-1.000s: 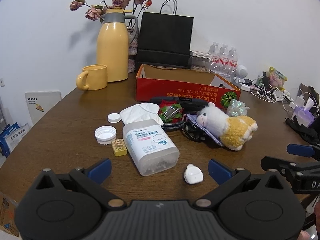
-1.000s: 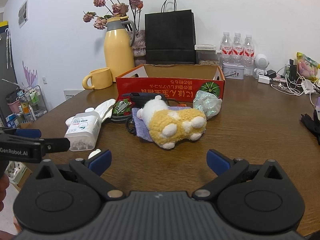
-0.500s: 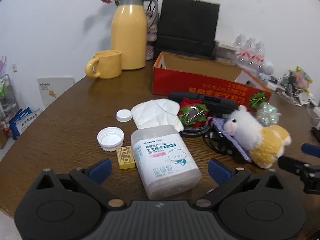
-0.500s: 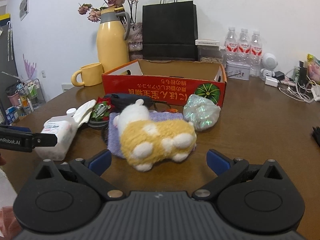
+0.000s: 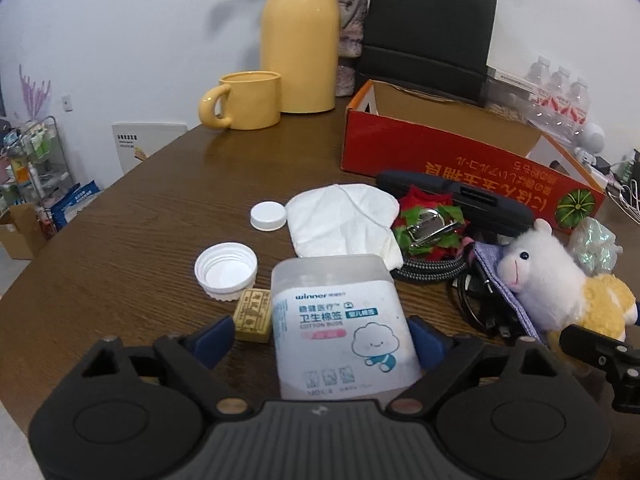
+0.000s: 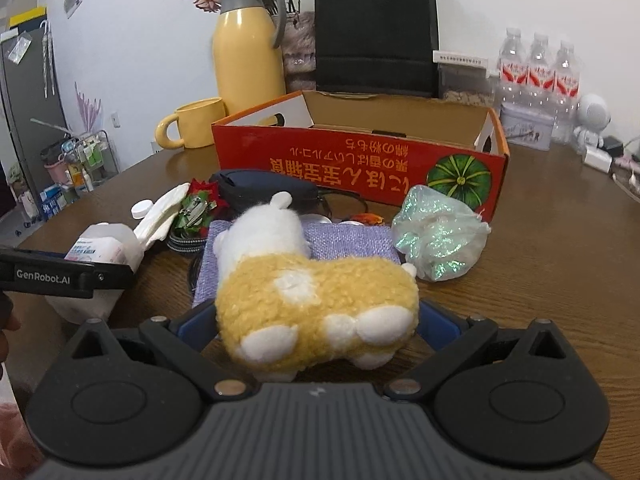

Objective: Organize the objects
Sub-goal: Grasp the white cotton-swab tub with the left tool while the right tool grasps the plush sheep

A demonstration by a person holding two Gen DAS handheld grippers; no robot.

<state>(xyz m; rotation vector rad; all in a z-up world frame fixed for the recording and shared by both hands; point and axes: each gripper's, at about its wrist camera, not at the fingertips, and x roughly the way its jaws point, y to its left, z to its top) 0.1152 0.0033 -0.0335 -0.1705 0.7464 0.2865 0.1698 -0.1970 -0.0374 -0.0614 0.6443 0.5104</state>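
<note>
Two low, close wrist views angled down across brown wooden counter (image 5: 120, 248), sharing open red cardboard box (image 6: 360, 168) and yellow-and-white plush alpaca (image 5: 560, 292).

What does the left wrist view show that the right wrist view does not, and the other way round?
Only the left wrist view shows the open ridged white cap and the small yellow block beside the cotton bud box.

Only the right wrist view shows the patterned tin behind the red cardboard box.

Both show the cotton bud box between the left tool pads, the plush toy between the right tool pads, the yellow mug, the yellow flask, the black paper bag and the glittery bag.
</note>
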